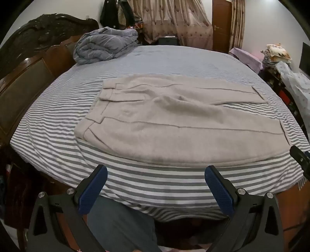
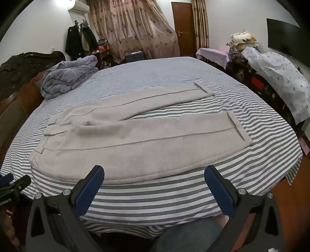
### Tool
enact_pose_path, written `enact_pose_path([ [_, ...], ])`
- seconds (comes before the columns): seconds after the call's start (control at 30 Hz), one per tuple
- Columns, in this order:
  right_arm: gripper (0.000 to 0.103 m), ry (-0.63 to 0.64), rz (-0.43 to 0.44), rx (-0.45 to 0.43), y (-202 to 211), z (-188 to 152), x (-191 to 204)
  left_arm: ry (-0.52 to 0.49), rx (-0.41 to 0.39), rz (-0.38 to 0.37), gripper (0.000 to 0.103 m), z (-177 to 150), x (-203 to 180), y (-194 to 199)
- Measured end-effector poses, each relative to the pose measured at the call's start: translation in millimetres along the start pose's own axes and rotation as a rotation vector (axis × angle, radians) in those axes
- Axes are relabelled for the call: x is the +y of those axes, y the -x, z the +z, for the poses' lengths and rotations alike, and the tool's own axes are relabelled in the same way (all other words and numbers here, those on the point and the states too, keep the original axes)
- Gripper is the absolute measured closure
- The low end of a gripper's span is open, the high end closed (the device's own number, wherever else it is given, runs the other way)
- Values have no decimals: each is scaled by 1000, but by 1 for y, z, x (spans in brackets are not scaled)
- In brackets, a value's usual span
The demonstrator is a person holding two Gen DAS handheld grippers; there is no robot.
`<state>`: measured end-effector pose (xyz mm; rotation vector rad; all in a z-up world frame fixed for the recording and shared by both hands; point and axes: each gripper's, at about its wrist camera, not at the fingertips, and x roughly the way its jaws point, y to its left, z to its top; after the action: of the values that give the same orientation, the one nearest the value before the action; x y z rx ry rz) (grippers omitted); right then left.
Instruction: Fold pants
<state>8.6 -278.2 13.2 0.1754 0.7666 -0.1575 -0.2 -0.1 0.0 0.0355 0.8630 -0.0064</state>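
You've got the pants (image 1: 174, 120) laid flat across the bed (image 1: 155, 186), waistband toward the headboard (image 1: 25, 77) on the left, legs running right. The legs split apart, so a wedge of striped sheet shows between them, and the near leg lies just beside the bed's near edge. The sheet is grey and white stripes, a bit rumpled where it drops over the front edge.

Your left hand-held gripper (image 1: 156, 188) hovers over the near edge with its blue pads (image 1: 93, 192) spread wide, nothing between them and not touching the pants. Same deal with your right hand-held gripper (image 2: 155, 188): spread wide, holding nothing, just short of the near leg.

Room-wise: a folded grey-blue duvet (image 1: 104, 45) sits at the far left corner of the bed by the dark carved headboard. Behind it, patterned curtains (image 2: 133, 29), a brown door (image 2: 183, 31), and dark coats (image 2: 79, 40) hanging on the wall under an air conditioner (image 2: 78, 6). On the right there's a cluttered dark shelf with a dotted cover (image 2: 279, 75) draped over it and a stack of floral bedding (image 2: 243, 38) behind.
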Motion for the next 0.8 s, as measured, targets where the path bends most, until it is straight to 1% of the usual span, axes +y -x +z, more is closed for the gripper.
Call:
enact_pose_path([
  [0.1, 0, 2, -2, 10, 0, 1, 0, -9, -19, 30, 3, -2, -1, 3],
  [0.13, 0, 5, -4, 7, 0, 1, 0, -30, -16, 53, 3, -3, -8, 2],
  [0.17, 0, -1, -2, 15, -1, 1, 0, -25, -10, 40, 3, -4, -11, 1],
  [0.2, 0, -5, 4, 14, -1, 1, -1, 4, 14, 2, 3, -3, -3, -3],
  [0.3, 0, -5, 2, 13, -1, 1, -1, 51, 34, -37, 4, -1, 7, -9],
  [0.37, 0, -5, 9, 10, -4, 3, 3, 45, 31, -28, 4, -1, 7, -10],
  [0.5, 0, -5, 16, 8, -5, 5, 6, 48, 31, -42, 4, -2, 7, -12],
  [0.63, 0, -3, 19, 3, -4, 5, 5, 6, 14, -5, 4, -4, 2, -12],
  [0.73, 0, 4, 24, -4, -1, 5, 0, 11, 20, -14, 4, -5, 3, -13],
  [0.8, 0, 8, 17, -10, 1, 5, 0, 18, 20, -1, 4, -6, 4, -15],
])
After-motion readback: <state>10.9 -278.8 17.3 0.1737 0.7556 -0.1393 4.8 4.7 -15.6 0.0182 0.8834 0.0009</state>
